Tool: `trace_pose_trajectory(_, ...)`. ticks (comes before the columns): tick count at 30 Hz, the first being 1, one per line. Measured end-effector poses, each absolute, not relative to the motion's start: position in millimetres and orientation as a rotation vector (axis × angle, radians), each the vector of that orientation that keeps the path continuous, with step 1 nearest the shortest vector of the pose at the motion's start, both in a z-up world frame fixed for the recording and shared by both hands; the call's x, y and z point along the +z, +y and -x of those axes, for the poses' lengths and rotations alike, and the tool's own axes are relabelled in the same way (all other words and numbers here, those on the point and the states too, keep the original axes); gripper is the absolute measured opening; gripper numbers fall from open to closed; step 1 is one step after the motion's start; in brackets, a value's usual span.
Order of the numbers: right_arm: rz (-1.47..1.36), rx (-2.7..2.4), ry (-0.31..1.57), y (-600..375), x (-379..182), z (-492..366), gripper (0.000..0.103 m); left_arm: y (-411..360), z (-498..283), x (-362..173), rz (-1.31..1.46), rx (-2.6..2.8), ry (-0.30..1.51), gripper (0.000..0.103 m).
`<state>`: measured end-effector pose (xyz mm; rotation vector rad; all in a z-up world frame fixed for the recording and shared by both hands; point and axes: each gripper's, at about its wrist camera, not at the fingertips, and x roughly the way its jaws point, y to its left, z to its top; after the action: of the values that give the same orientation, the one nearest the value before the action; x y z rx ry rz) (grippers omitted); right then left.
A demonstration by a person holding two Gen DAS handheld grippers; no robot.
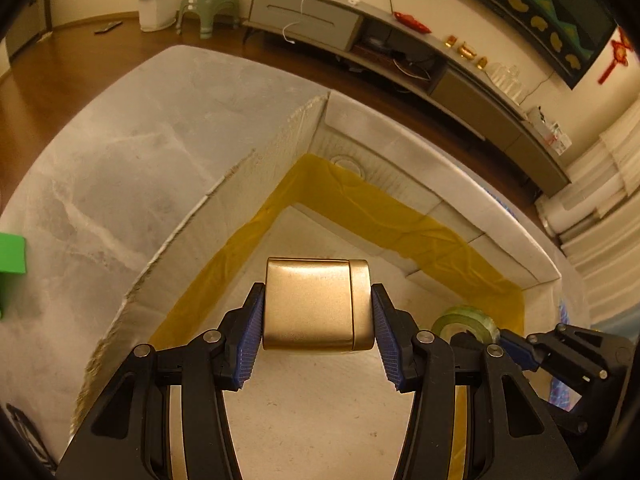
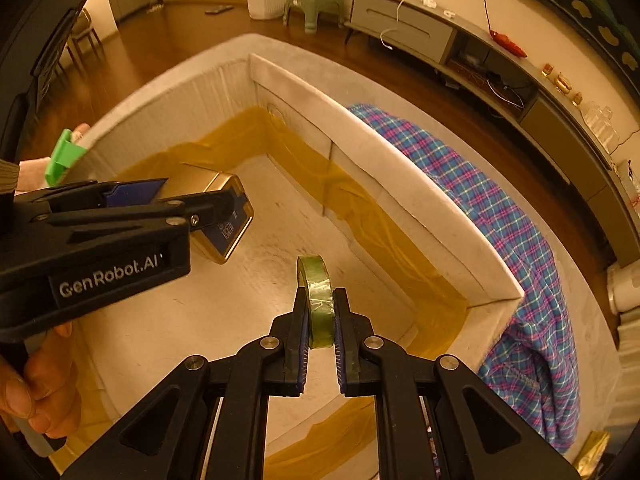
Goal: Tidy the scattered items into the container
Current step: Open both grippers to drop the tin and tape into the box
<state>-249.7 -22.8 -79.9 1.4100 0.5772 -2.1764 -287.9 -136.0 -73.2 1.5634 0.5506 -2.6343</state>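
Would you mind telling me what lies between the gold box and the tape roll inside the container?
Only bare container floor separates the gold box from the tape roll, as the right wrist view shows.

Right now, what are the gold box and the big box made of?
Gold box: looks like brushed metal, maybe metallic plastic; it shines softly and has a lid seam. Big box: likely cardboard; its torn edge shows ridges and brown tape lines the seams.

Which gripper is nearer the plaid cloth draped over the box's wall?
Right. The right gripper, shut on the green tape roll, hangs inside the box nearer the wall bearing the plaid cloth. The left gripper, holding the gold box, is farther away.
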Motion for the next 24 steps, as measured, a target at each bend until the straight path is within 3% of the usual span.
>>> trace_pose_trajectory(4, -1.447, -2.171, 0.585, -24, -86, 258, 0.014, -136, 292, -79, -1.566, -2.633, 0.541, 0.054)
trace_pose_trajectory(7, -1.449, -2.191, 0.535, -20, -83, 257, 0.022, -138, 290, -75, -1.565, -2.653, 0.552, 0.055)
trace_pose_trajectory(12, -1.396, -2.219, 0.473, -16, -65, 235, 0.045, -137, 281, -60, -1.532, -2.687, 0.52, 0.059)
trace_pose_trajectory(19, -1.32, -2.239, 0.37, 5, -39, 187, 0.047, -128, 253, -36, -1.469, -2.735, 0.43, 0.059)
trace_pose_trajectory(21, -1.3, -2.24, 0.33, 15, -36, 178, 0.053, -123, 238, -26, -1.454, -2.762, 0.413, 0.059)
trace_pose_trajectory(24, -1.254, -2.239, 0.247, 29, -31, 152, 0.055, -118, 213, -13, -1.445, -2.807, 0.434, 0.059)
